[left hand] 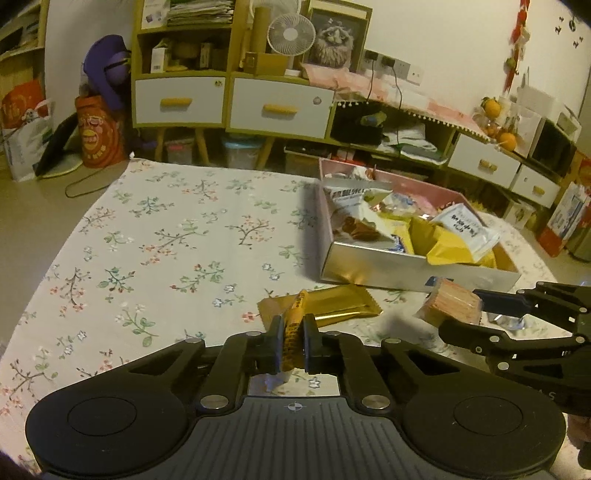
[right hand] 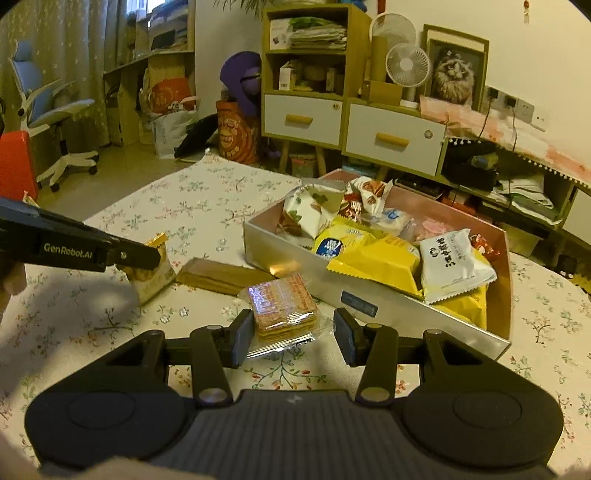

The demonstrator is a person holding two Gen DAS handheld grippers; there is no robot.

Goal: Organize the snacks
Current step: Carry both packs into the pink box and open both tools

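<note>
Two snacks in hand: my left fingers (left hand: 293, 341) pinch the small gold packet (left hand: 291, 328), my half-open right fingers (right hand: 293, 338) straddle the clear-wrapped cracker stack (right hand: 282, 308), silver snack box (right hand: 369, 295) just right.

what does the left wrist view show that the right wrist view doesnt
Only the left wrist view: oranges on the far shelf, and the left tool shut on a small yellow snack packet.
Only the right wrist view: a blue office chair, and the right tool straddling the cracker pack, right pad clear of it.
Both: the snack box, gold flat packet, fan.
</note>
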